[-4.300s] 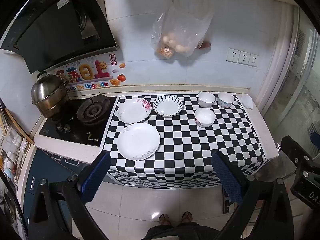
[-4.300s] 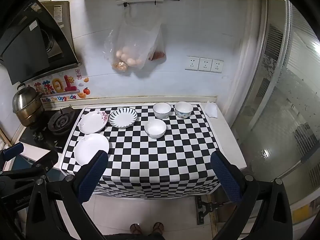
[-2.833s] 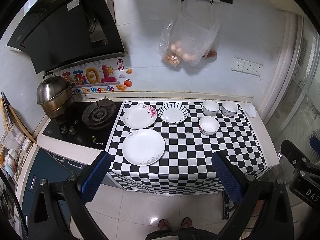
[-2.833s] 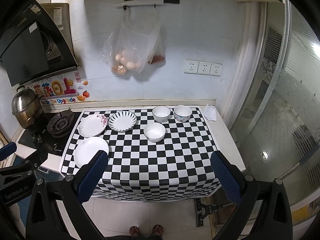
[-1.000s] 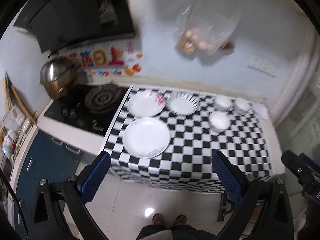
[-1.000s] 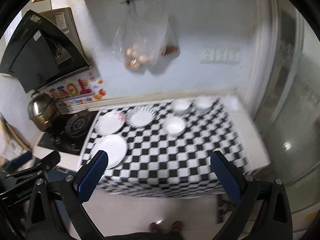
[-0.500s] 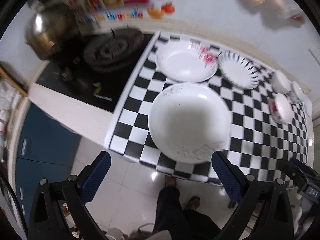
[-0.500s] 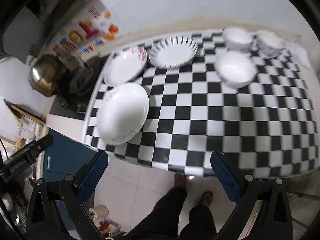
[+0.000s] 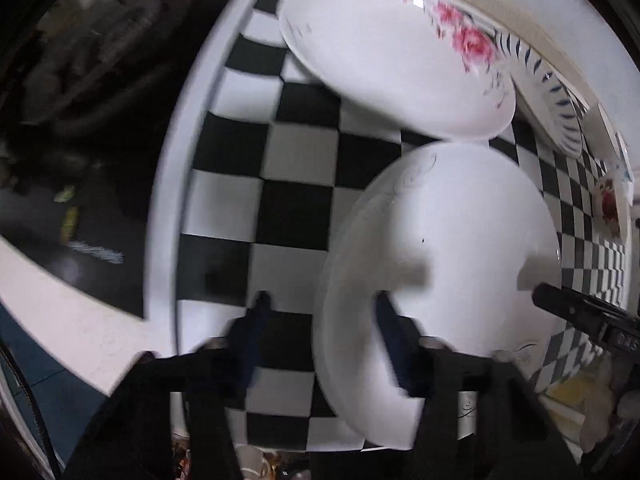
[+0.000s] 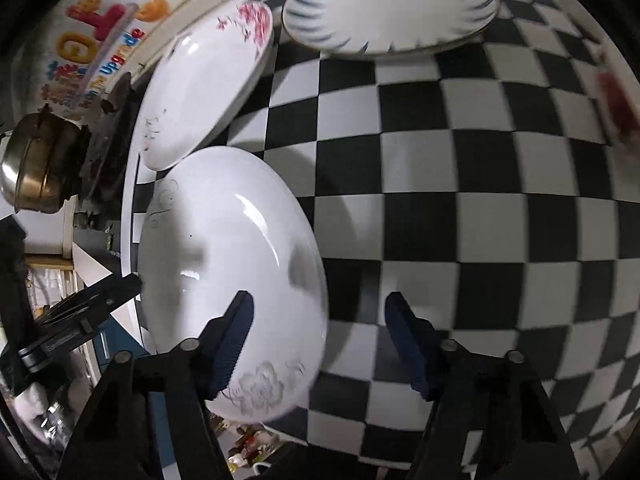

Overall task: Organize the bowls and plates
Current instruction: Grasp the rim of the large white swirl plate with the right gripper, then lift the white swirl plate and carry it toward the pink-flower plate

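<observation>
Left gripper (image 9: 320,320) and right gripper (image 10: 320,320), both spread, straddle opposite rims of the large white plate (image 10: 224,264) lying flat at the counter's (image 10: 460,220) front-left corner, neither yet pinching.

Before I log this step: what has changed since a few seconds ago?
Both tongs have come down from high above the floor to the counter. The left tongs and right tongs now straddle opposite rims of the large white plate, open, not clamped. The floral plate and striped plate have not moved.
</observation>
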The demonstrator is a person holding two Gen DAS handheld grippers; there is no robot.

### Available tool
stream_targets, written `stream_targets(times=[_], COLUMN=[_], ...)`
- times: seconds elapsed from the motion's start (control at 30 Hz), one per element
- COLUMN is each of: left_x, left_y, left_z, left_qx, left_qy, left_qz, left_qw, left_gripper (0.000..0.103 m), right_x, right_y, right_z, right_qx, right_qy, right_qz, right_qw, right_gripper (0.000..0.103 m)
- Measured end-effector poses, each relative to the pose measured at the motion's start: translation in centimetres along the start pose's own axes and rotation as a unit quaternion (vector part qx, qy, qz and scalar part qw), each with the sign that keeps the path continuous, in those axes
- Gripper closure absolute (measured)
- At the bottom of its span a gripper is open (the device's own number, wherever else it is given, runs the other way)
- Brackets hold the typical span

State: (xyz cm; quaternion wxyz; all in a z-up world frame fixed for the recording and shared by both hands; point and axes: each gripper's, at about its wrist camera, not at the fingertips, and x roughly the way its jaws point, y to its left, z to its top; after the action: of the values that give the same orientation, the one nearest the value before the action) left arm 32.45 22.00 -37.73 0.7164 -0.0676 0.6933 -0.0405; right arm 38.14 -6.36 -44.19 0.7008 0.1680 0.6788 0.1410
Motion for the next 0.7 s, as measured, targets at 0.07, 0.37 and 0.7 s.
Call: stream_targets(times=[0.07, 0.37, 0.7], left_x=[0.2, -1.4, -3.5], left_y=[-0.5, -3.1, -10.3], left_z=[0.0, -1.2, -1.4], left_qx=[0.008, 0.032, 0.068], left_qy=[0.001, -0.013, -0.026], left_qz=[-0.021, -0.008, -0.023], left_qw=[0.9997, 0.9994, 0.9971], left_gripper=[0.075, 0.075, 0.075], right_x=[0.9, 0.8, -5.1], right_y=[0.1, 0.2, -5.3], right_z=[0.5, 0.1, -1.0], right_qx=[0.005, -0.004, 0.028], right_qy=[0.009, 0.013, -0.024], right_qz=[0.001, -0.013, -0.007], right_qw=[1.0, 1.0, 0.999], right_gripper=[0.057, 0.085, 0.085])
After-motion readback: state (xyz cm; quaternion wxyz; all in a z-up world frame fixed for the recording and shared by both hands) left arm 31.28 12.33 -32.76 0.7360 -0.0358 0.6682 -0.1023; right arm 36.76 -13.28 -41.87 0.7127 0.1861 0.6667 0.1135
